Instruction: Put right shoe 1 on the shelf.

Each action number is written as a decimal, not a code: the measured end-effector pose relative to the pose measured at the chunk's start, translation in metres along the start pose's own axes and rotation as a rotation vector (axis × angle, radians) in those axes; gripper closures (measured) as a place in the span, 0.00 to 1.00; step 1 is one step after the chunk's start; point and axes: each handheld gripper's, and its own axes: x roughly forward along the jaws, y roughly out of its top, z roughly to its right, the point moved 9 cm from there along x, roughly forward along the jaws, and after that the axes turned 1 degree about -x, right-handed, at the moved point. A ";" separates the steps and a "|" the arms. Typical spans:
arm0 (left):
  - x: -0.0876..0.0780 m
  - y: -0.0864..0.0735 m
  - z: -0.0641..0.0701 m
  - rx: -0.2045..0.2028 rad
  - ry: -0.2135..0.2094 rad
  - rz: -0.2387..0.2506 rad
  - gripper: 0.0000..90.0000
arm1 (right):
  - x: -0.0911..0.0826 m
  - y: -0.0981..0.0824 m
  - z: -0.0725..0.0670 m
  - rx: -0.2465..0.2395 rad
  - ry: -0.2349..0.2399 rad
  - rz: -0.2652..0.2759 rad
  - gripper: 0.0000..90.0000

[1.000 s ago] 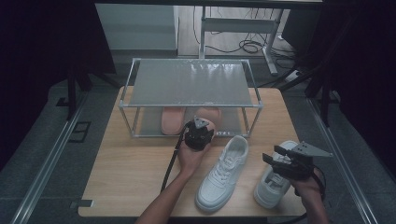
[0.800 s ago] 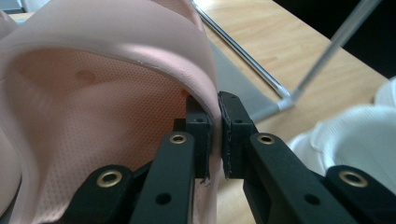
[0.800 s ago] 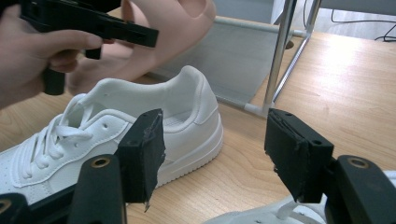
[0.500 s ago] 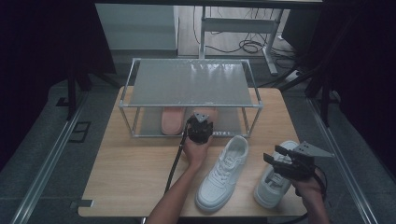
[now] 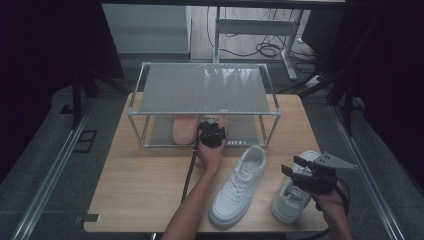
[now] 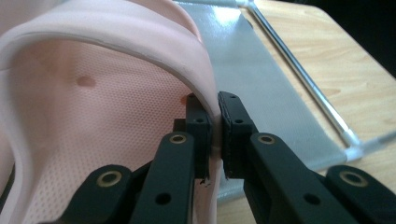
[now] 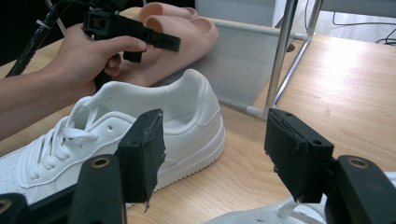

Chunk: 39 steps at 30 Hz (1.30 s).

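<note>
Pinching pink slipper [image 6: 116, 93] rim, frame centre: left gripper [image 6: 215, 135] | right gripper [image 7: 210, 154] jaws wide apart, lower frame, above white sneaker [image 7: 154, 126]

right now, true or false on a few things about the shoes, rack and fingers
1. The left gripper is shut on the pink slipper. True.
2. The right gripper is shut on a sneaker. False: it is open and holds nothing.
3. Two white sneakers lie on the table. True.
4. The slipper sits on the top shelf of the rack. False: it is on the bottom shelf.
5. Both slippers are white. False: they are pink.
</note>
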 end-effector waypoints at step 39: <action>-0.121 -0.061 -0.034 0.281 -0.154 -0.024 1.00 | 0.007 -0.004 -0.005 -0.009 0.002 -0.024 0.42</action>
